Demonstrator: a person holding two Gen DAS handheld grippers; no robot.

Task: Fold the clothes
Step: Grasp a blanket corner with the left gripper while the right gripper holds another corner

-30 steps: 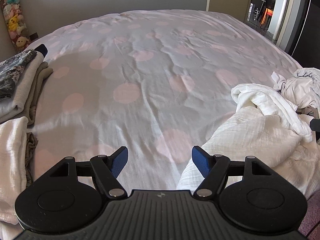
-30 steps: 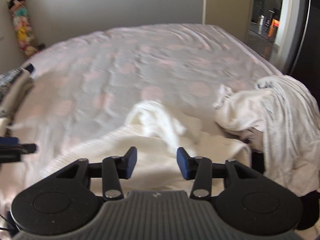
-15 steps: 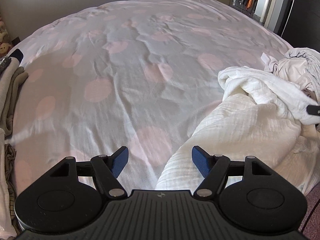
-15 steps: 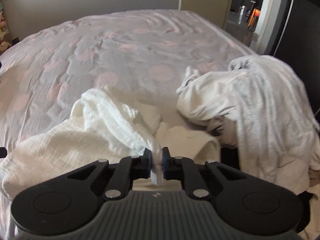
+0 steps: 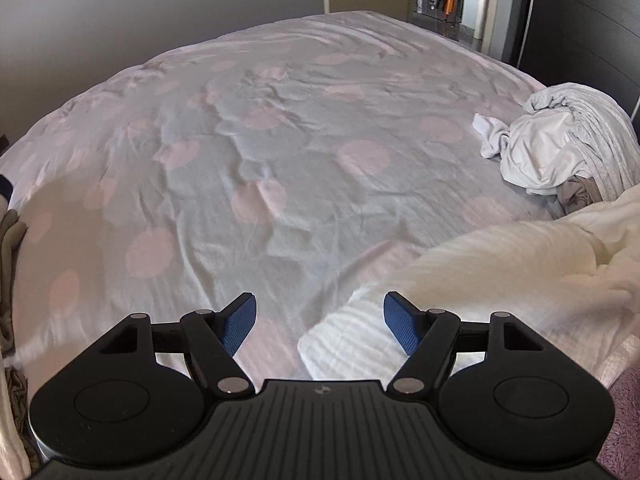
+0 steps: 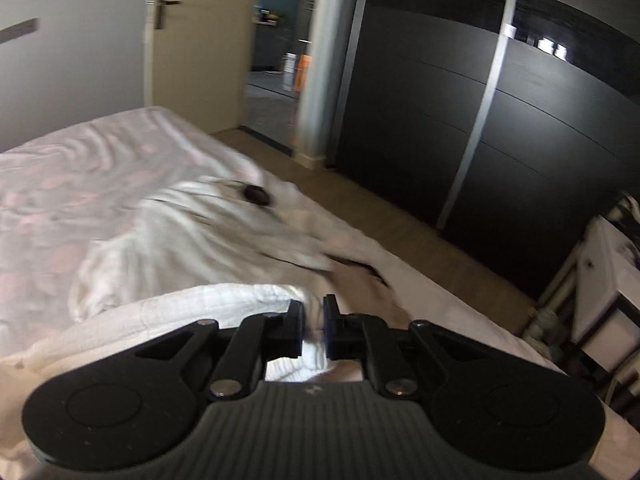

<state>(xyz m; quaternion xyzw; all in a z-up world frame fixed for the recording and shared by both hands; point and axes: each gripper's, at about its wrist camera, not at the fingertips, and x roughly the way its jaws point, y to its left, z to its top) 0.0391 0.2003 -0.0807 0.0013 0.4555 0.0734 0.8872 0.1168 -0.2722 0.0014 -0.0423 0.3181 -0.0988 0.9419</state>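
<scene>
Well, R gripper clamps white cloth over bed; L gripper agape.

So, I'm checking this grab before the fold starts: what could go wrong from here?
1. The right gripper is shut on only a thin bunch of the white muslin cloth, so it may slip out under a pull.
2. The left gripper is open and holds nothing; with one hold, the cloth may stay bunched.
3. The unfolded pile lies against the cloth and may be dragged along.
</scene>
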